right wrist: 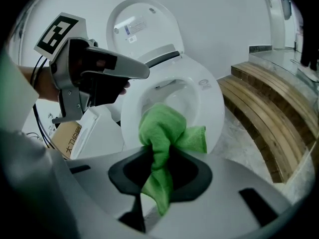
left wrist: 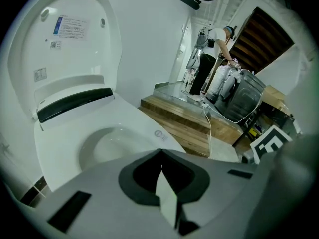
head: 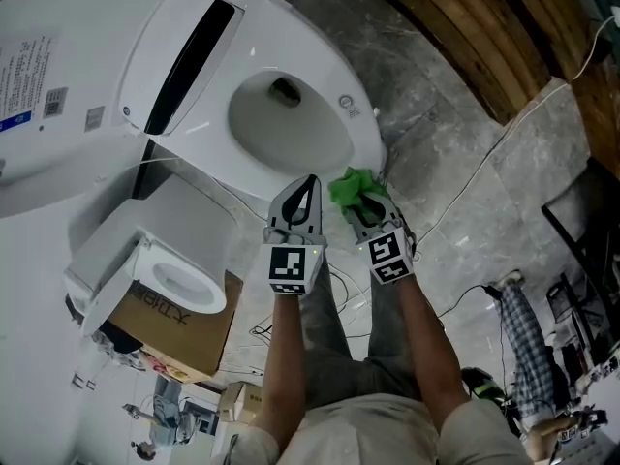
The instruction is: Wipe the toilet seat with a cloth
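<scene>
A white toilet stands with its lid (head: pixel 53 76) raised and its seat (head: pixel 334 71) down over the bowl. My right gripper (head: pixel 363 201) is shut on a bunched green cloth (head: pixel 351 188), held just off the seat's near rim. In the right gripper view the cloth (right wrist: pixel 162 133) hangs through the shut jaws in front of the seat (right wrist: pixel 209 101). My left gripper (head: pixel 307 184) hovers beside it, shut and holding nothing, above the seat's near edge. The seat (left wrist: pixel 144 126) fills the left gripper view ahead of the left gripper (left wrist: pixel 161 156).
A second white toilet (head: pixel 179 279) sits on a cardboard box (head: pixel 189 332) at the left. Cables (head: pixel 484 163) trail over the grey marble floor. A curved wooden step (head: pixel 465 37) runs along the top right. A person (left wrist: pixel 207 59) stands far back by a grey machine.
</scene>
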A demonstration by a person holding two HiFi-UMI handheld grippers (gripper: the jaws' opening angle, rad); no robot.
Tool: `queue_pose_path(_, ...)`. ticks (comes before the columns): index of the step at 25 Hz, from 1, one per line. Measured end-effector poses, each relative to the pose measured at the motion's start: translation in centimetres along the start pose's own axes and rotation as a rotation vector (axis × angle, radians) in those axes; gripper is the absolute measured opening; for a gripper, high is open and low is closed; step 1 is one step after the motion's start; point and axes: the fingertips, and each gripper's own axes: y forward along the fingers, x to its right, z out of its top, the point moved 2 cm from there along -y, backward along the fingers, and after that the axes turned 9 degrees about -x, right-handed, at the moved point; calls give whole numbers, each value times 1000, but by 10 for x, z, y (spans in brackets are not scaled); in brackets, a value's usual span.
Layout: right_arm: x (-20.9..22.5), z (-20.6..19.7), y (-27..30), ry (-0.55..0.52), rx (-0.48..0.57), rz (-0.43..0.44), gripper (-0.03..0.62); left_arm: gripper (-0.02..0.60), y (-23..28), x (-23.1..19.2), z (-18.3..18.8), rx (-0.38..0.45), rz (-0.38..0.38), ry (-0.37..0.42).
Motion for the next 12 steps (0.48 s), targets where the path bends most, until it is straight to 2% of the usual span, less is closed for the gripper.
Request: queue_pose_path(12,27,10,-9,42,32,-77,94,12,11,9,7,-8,-27,7)
